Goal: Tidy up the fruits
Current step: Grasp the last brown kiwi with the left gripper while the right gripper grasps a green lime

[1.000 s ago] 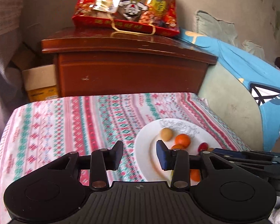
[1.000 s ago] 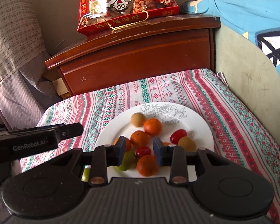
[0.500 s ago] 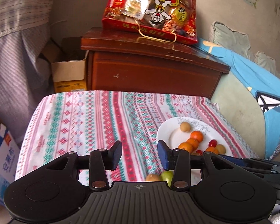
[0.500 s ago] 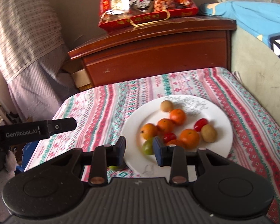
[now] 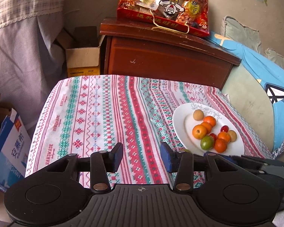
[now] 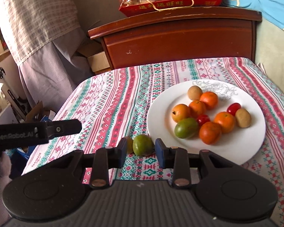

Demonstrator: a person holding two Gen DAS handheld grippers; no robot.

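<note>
Left wrist view: we hold the left gripper (image 5: 141, 156) above the patterned tablecloth (image 5: 96, 113), jaws parted, nothing between them. The white plate (image 5: 180, 122) sits well to the right, carrying oranges, a green fruit (image 5: 206, 142), cherry tomatoes and brownish fruits.

Right wrist view: we hold the right gripper (image 6: 140, 154) low over the cloth, jaws spread and empty. A loose green fruit (image 6: 143, 144) lies on the cloth just beyond the fingertips, beside the plate (image 6: 157, 113) rim, with a second small fruit (image 6: 129, 144) partly hidden behind the left finger. On the plate, another green fruit (image 6: 186, 128) touches the oranges.

Risks, as we judge them: the round loose fruit may roll off toward the table edge if one finger nudges it before the other. Closing off-centre could squeeze it out sideways. The hidden neighbour may be caught in the same grip.
</note>
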